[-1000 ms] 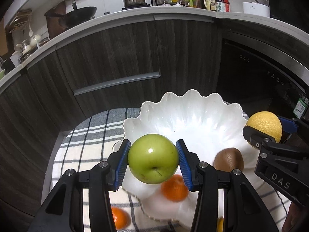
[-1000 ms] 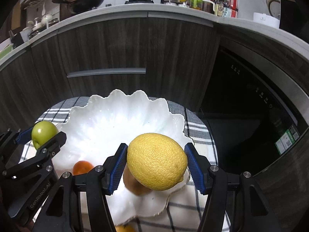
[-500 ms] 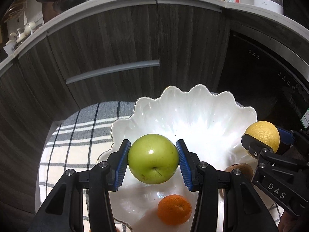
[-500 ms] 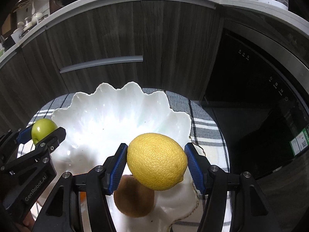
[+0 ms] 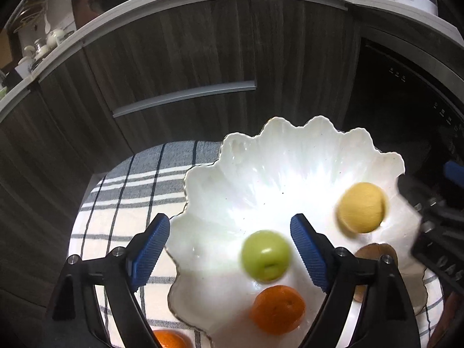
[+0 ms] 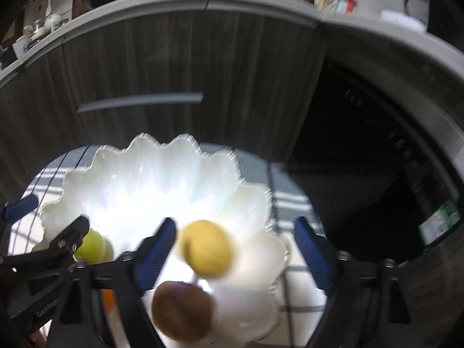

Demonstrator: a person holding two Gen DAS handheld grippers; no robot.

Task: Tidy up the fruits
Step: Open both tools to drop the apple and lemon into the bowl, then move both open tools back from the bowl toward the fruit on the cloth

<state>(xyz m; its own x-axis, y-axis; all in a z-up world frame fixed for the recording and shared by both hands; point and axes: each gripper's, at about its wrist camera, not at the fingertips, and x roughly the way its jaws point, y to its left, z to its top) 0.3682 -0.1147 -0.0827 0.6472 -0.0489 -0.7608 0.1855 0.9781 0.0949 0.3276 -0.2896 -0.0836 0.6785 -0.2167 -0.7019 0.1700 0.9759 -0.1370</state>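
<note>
Both sets of fingers opening, nothing gripped: left gripper (image 5: 229, 249), right gripper (image 6: 240, 249). Green apple (image 5: 265, 254) and lemon (image 6: 205, 250) loose at 6 o'clock in bowl (image 5: 290, 136); round, firm, likely rollers, so grip across the widest middle.

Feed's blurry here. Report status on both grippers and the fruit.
Left gripper and right gripper opening, fingers clear. Green apple and lemon released over white bowl. Nothing in the way.

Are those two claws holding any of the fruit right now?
No. Both are opening: the green apple is free of the left gripper, the lemon free of the right gripper.
</note>
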